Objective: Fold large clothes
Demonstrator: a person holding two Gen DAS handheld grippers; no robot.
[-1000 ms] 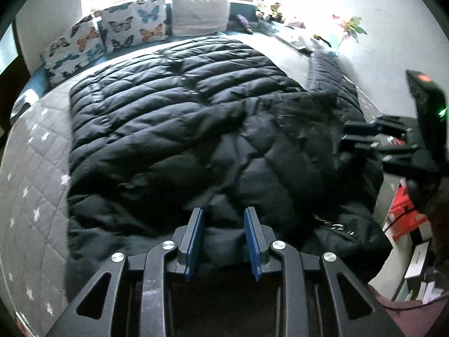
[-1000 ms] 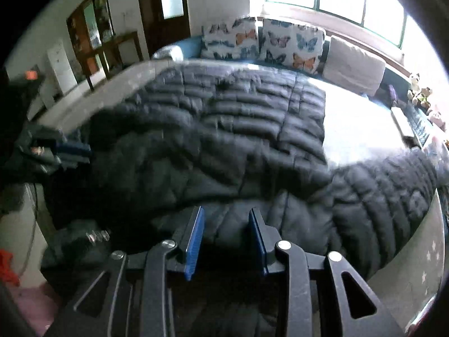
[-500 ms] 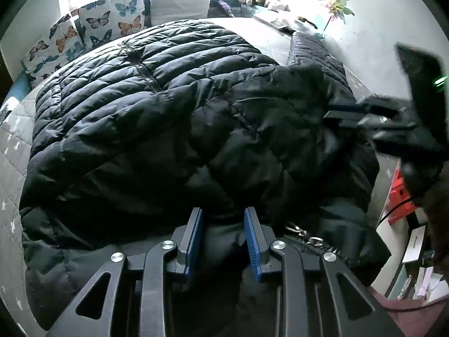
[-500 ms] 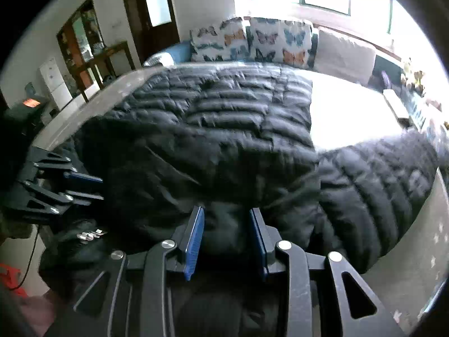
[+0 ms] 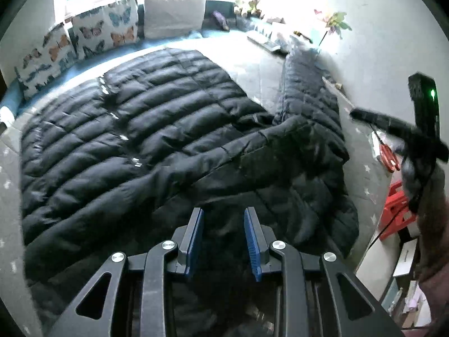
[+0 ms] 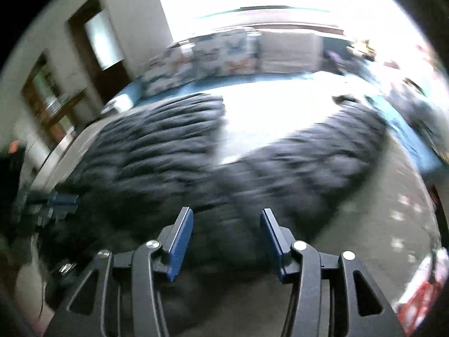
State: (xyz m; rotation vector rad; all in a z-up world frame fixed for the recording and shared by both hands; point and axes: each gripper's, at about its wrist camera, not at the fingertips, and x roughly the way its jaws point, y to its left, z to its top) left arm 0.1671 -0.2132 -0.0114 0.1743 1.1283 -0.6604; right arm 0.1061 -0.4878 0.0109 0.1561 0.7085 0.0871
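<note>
- The left gripper (image 5: 223, 224) was seen low in its own view, its blue pads (image 5: 193, 236) set narrowly with dark fabric of the black quilted down coat (image 5: 146, 140) bunched between them; the near hem was clamped there.
- The right gripper (image 6: 226, 230) was shown in a heavily blurred view, its jaws having just been opening; the pads stood wide apart and free of the coat, which lay below and beyond them, so nothing was gripped.
- In the left view the right gripper (image 5: 356, 115) was seen raised at the right edge, clear of the coat.
- The near part of the coat was folded over onto its body, which was spread across the grey star-printed mattress cover (image 5: 362, 168).
- One sleeve (image 5: 306, 90) was stretched away towards the far right, along the wall.
- Farthest off, butterfly-print cushions (image 5: 103, 31) and a plain cushion (image 5: 174, 14) were lined up under the bright window.
</note>
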